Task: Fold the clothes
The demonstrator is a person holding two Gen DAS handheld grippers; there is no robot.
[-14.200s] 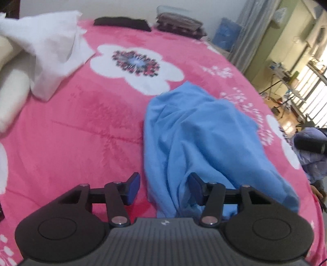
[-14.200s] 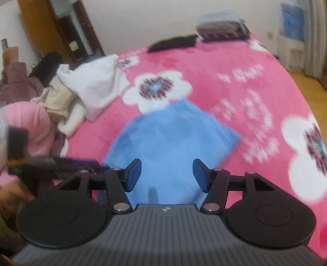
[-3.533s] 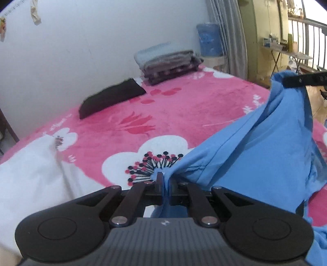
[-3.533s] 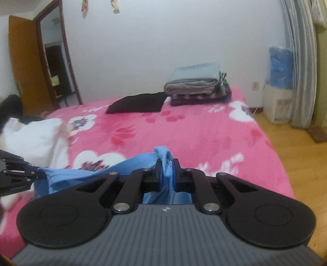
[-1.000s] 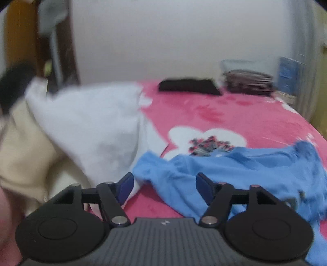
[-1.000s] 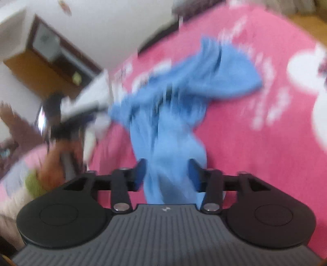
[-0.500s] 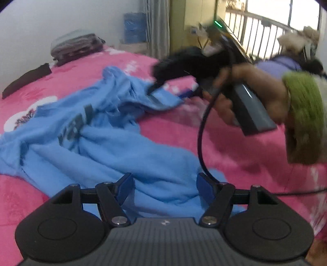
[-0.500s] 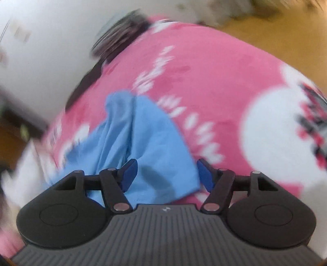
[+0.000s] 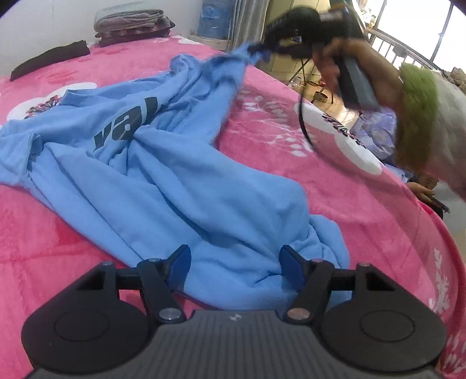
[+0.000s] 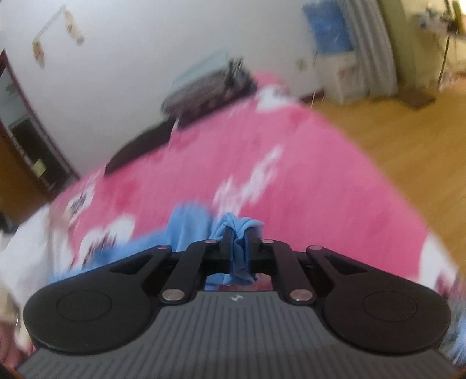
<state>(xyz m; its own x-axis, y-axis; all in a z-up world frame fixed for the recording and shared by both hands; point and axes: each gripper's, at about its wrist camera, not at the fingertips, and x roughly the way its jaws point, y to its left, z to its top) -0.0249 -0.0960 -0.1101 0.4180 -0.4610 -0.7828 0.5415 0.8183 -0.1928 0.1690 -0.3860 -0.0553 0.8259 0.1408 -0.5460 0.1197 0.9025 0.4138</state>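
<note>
Left wrist view first: at the far left of the bed a black folded garment (image 9: 51, 59) lies near the wall, and just right of it sits a stack of folded clothes (image 9: 132, 26). The pink flowered blanket (image 9: 364, 210) covers the whole bed. Spread across its middle, rumpled and face up, is the blue T-shirt (image 9: 186, 186), dark lettering showing on its chest. The left gripper (image 9: 234, 266) hangs low over the shirt's near hem with its jaws spread wide, both blue pads clear of the cloth. Further right and up, the right gripper (image 9: 259, 52) pinches the shirt's far edge and lifts it off the blanket into a peak; the hand (image 9: 346, 58) holding it and a green fuzzy cuff (image 9: 416, 116) are blurred. A blue water jug (image 9: 217, 17) stands by the curtain beyond the bed.

From the right wrist camera, heavily blurred, the jaws are clenched on a bunched fold of the same blue cloth (image 10: 238, 247), which pokes up between the fingers (image 10: 225, 245) and hangs below them. Pink blanket lies ahead, wooden floor (image 10: 413, 151) to the right.
</note>
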